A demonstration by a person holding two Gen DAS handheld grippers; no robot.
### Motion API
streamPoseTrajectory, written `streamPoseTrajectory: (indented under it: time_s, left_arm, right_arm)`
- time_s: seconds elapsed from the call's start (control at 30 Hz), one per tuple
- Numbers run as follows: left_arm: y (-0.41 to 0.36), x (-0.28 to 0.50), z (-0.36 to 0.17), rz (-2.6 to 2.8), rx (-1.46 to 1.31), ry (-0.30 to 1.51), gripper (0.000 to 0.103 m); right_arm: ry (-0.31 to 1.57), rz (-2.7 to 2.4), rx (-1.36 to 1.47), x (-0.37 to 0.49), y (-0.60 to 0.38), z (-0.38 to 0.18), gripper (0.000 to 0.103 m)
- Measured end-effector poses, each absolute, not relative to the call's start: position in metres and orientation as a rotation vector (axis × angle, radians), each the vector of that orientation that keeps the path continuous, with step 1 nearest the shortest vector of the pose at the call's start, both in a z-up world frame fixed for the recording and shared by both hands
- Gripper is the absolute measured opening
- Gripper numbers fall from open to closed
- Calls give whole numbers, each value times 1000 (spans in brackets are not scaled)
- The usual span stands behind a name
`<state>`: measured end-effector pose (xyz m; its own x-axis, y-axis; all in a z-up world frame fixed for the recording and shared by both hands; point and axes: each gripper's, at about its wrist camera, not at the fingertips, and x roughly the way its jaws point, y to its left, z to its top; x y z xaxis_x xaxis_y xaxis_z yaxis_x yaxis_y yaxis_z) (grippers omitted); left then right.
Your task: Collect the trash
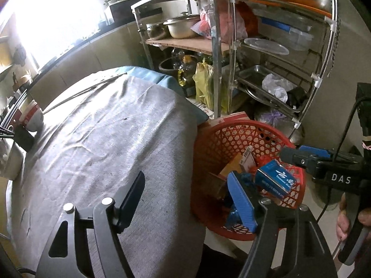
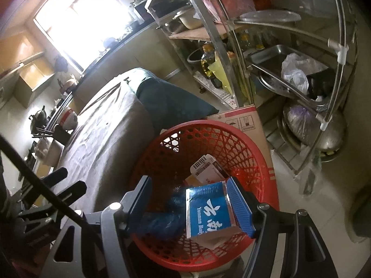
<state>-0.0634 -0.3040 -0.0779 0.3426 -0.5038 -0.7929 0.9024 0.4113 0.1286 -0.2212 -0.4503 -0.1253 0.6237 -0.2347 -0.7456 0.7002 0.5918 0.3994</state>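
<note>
Right hand-held gripper spread wide over the red basket, blue box loose against its 3 o'clock finger: risks catching there or tipping past the rim; left hand-held gripper wide, empty.

Red plastic lattice basket (glossy); matt cloth.

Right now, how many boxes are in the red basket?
2: a blue box over the red basket, between the right gripper's open fingers, and a barcoded white box behind it. Others may be hidden underneath.
</note>
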Motion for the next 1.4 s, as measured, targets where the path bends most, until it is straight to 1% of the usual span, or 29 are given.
streamPoseTrajectory:
  time_s: [0.27,0.6,1.13,1.4]
  left_arm:
    - [-289,-73,-65,-1006,614,733,76]
    - [-251,-63,-43,-912,551,706,76]
    - [-150,-13,-22,-621,428,709,76]
    - [-92,10,-14,-471,355,697,76]
  right_arm:
    - [711,-617,694,-227,-435,-114,71]
    - [689,-594,585,-216,-403,-86,71]
    - [690,-424,423,-158,-326,-55,71]
    - [708,-303,348,-112,-278,-45,71]
